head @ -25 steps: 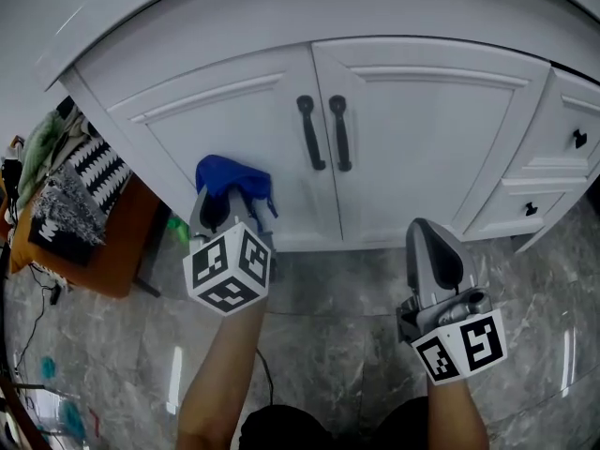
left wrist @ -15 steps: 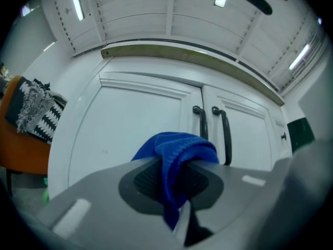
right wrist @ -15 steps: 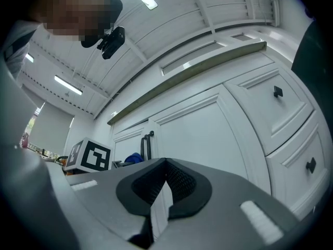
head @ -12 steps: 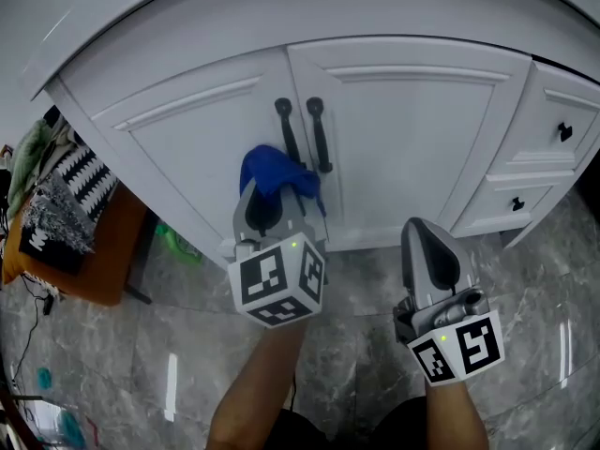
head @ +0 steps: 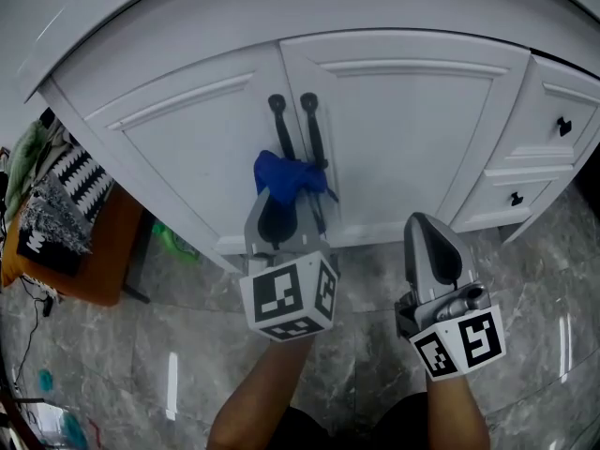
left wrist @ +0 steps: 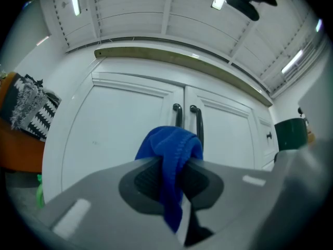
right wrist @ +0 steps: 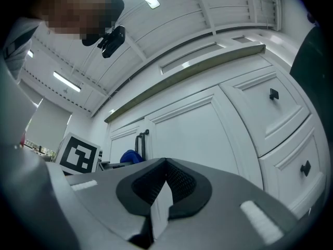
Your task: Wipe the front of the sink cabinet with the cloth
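A bunched blue cloth is pinched in my left gripper, which is shut on it and holds it against the white sink cabinet just below the two black door handles. In the left gripper view the cloth hangs down between the jaws, with the handles straight behind it. My right gripper is shut with nothing in it, held off the floor to the right, short of the right door. The right gripper view shows the cloth small at the left.
White drawers with black knobs sit at the cabinet's right. An orange stand piled with patterned fabric stands to the left. A green item lies by the cabinet base. Grey marble floor lies below.
My left gripper has carried the cloth rightwards from the left door's lower left to just under the two handles. The right gripper has stayed put.
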`<state>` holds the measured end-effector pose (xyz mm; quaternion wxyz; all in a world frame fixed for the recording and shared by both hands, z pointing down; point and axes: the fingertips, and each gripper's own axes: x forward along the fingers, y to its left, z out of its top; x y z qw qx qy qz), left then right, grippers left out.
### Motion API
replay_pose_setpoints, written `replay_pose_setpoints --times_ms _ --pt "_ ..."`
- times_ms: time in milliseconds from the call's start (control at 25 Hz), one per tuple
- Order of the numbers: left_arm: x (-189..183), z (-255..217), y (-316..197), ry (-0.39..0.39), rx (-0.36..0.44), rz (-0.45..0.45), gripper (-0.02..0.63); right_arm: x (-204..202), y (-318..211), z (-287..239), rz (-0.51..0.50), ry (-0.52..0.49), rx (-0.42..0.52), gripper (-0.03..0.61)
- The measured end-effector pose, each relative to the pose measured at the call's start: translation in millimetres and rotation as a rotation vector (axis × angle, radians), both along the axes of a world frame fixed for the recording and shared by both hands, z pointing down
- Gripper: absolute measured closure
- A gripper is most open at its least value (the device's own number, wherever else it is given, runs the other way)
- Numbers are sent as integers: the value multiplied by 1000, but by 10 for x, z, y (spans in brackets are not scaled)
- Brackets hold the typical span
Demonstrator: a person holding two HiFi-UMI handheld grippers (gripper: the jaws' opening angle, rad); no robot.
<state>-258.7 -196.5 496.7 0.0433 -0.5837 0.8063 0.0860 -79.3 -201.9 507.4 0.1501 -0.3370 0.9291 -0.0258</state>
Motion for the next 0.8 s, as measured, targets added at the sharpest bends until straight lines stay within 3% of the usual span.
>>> replay_pose_setpoints --times_ms 200,400,600,800 --pt "50 12 2 37 19 5 561 15 -5 11 1 12 7 578" --pt "356 -36 -92 -50 25 96 551 56 -23 10 11 6 2 578" --pt "353 -68 -98 -17 30 78 551 124 -35 -24 21 -12 1 578" --pt "529 -20 -74 -39 38 103 551 147 -50 -21 27 -22 -11 578"
